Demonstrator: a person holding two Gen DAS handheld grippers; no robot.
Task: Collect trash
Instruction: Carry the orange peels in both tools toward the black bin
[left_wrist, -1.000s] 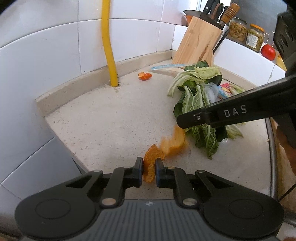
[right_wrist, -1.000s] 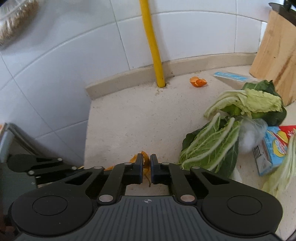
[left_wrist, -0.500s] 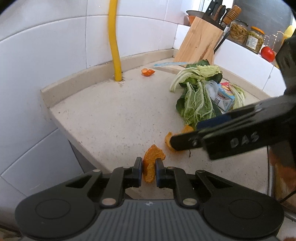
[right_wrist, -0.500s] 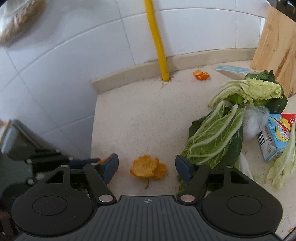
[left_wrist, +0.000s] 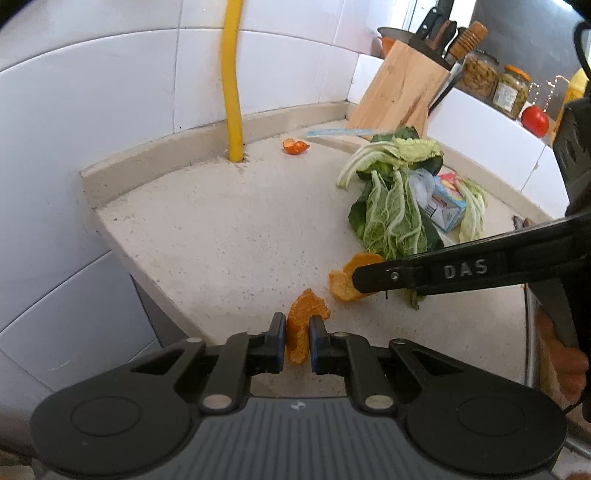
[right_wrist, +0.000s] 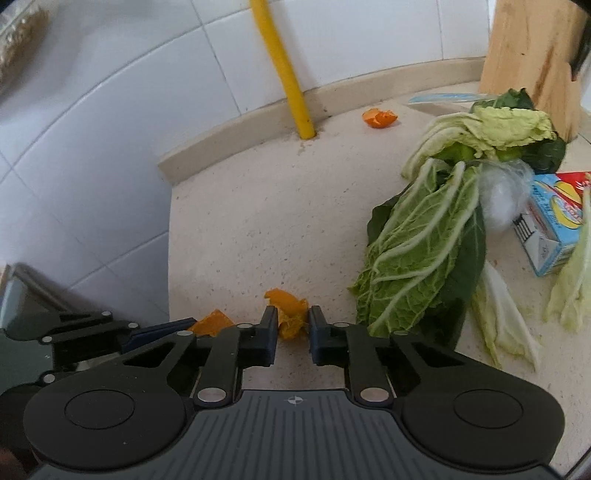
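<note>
Left gripper (left_wrist: 297, 343) clamped tight on an orange peel piece (left_wrist: 303, 332) that stands up between its pads, held at the near counter edge. Right gripper (right_wrist: 291, 332): jaws have just been closing, a second orange peel (right_wrist: 290, 314) sits between the fingertips and both pads look to touch it, still resting on the countertop (right_wrist: 258, 206). In the left view the right gripper's finger comes in from the right and its tip overlaps that second peel (left_wrist: 347, 280), which lies just ahead-right of the left fingers. In the right view the left gripper's blue-padded fingers (right_wrist: 159, 330) show just left of the right fingers, with their peel (right_wrist: 214, 321) poking out. Ahead-right of both grippers: pile of cabbage leaves (right_wrist: 428, 251), closest thing to the right fingers, near but not touching the peel. Behind the leaves a crumpled clear plastic wad (right_wrist: 498, 199) and a small juice carton (right_wrist: 554, 229) lying on its side, partly under leaves. Far ahead, well apart: a third small peel scrap (right_wrist: 380, 118) near the yellow pipe (right_wrist: 288, 74) at the tiled wall, a blue wrapper strip (right_wrist: 443, 98), and a wooden knife block (right_wrist: 532, 62) in the far-right corner. Jars (left_wrist: 495, 81) and a tomato (left_wrist: 534, 120) on the ledge behind the block. Open counter straight ahead of the fingers.
</note>
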